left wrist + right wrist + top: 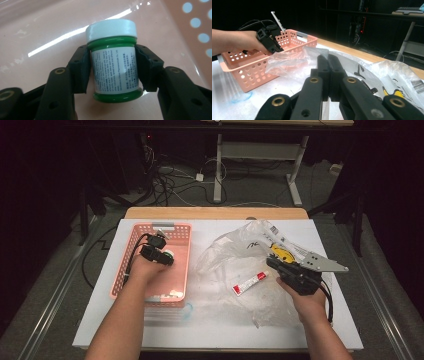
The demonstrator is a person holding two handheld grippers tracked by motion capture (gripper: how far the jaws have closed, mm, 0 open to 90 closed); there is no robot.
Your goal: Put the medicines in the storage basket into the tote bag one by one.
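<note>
Now: my left gripper (112,72) down in one pink basket (134,237), pads against one green jar (115,68) with white cap, jar held. My right gripper (328,75) clenched, empty, over one clear plastic bag (227,251). One red-white tube (249,283) on bag.

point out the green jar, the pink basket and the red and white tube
green jar (115,72): left gripper view, on its printed label
pink basket (184,257): high view, on its right wall
red and white tube (249,283): high view, mid-body
</note>
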